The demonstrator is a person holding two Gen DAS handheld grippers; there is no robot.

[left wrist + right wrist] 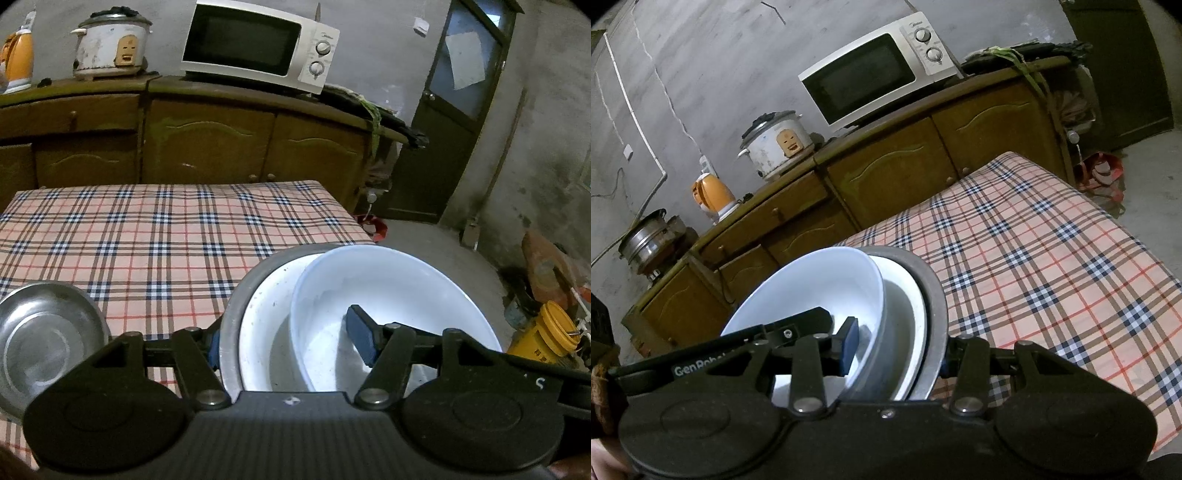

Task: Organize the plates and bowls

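Stacked bowls fill the near foreground of both wrist views: a white bowl [388, 295] nested, tilted, inside a second white enamel-looking bowl [266, 325], which sits in a grey metal basin [236, 306]. The left gripper [288, 339] pinches this stack across its rims, one blue pad [360, 339] inside the innermost bowl and the other pad mostly hidden behind the basin's outer wall. The right gripper [897, 347] clamps the same stack from the other side, its blue pad [849, 345] inside the white bowl [812, 288] and its far finger outside the basin [934, 314]. Both grips are held partly wide by the thickness of the rims.

By my judgement the stack is rigid, smooth and slippery; the white bowls may chip, and the loose tilted one could shift or clatter. Rim pinches on opposite sides look sensible, kept level.

Whether the stack rests on the table [147, 229] or hangs just above its near edge cannot be told, since the gripper bodies cut off its underside. A separate steel bowl [44, 339] sits on the plaid cloth near the left gripper, partly cropped. Beyond stand a wooden cabinet [207, 140], a microwave [258, 48] and a rice cooker [110, 44].
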